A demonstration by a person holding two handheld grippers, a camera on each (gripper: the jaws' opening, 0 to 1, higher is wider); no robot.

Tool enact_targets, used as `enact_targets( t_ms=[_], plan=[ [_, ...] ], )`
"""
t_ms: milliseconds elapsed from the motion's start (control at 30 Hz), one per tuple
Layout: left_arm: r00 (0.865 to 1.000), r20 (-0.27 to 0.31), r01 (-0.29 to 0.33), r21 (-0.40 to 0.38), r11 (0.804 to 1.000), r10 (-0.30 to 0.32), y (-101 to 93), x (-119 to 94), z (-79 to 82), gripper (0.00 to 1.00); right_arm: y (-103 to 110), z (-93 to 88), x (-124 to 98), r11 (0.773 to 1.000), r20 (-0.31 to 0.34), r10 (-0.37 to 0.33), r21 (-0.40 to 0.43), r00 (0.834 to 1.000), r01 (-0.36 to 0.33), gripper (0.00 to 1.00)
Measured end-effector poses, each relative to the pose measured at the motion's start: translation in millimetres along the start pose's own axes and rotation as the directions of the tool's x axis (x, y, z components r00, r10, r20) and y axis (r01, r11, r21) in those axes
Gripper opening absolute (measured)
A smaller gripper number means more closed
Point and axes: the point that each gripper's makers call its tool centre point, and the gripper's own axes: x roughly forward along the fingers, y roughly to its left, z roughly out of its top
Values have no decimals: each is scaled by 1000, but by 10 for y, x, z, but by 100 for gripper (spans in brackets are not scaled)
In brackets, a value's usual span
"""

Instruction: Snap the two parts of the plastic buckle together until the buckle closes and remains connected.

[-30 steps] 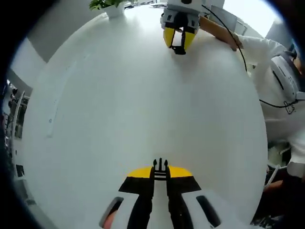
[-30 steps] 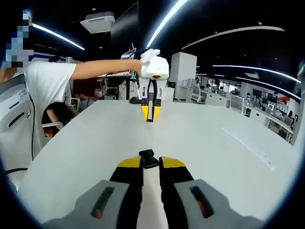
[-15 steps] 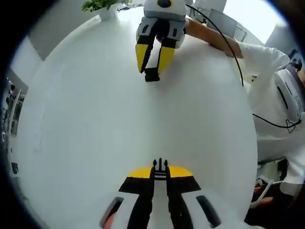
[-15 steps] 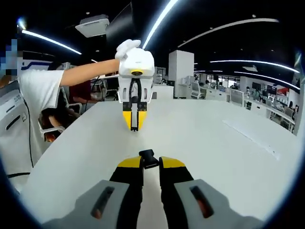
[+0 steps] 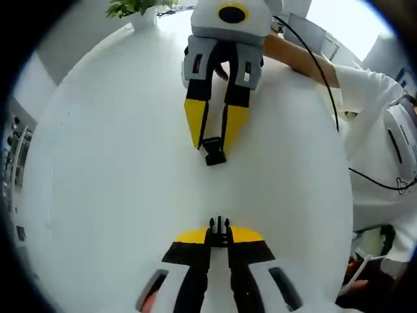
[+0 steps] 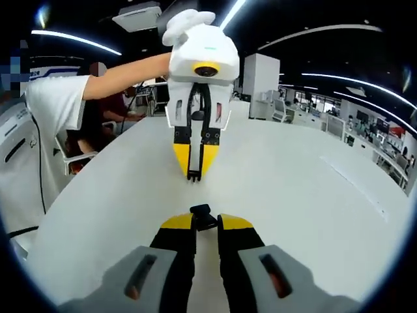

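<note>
In the left gripper view, my left gripper (image 5: 219, 232) is shut on the black pronged buckle half (image 5: 219, 229), its prongs pointing forward past the yellow tips. Facing it from above comes my right gripper (image 5: 214, 145), shut on the black socket buckle half (image 5: 214, 152). A short stretch of white table (image 5: 98, 195) separates the two halves. In the right gripper view, my right gripper (image 6: 204, 220) holds the socket half (image 6: 204, 216), and the left gripper (image 6: 194, 171) hangs just beyond it with the pronged half (image 6: 194, 175) pointing down at it. The halves are apart.
A potted green plant (image 5: 140, 8) stands at the far table edge. A person in a white shirt (image 5: 378, 130) holds both grippers, with a black cable (image 5: 326, 65) trailing along the arm. Office desks and chairs (image 6: 287, 111) lie beyond the table.
The two grippers have closed in on each other steadily. The gap between the buckle halves has shrunk from wide to short. Both stay shut on their halves.
</note>
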Motion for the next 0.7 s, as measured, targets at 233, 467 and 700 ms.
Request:
enact_targets(
  t_ms=[233,467,700],
  plan=[
    [999,33,-2,46,999,0,-87,30,33,10,-6,-20,4,1000,-7,0,-2,1000,0,13],
    [997,72,-20,42,999,17,-88,79,45,17,8,-28,3,1000,-10,2,-4,1000,-2,13],
    [986,166,-26,-5,1000,27,-68,54,62,23,22,-6,-3,1000,3,1,0,1000,-1,13]
  ],
)
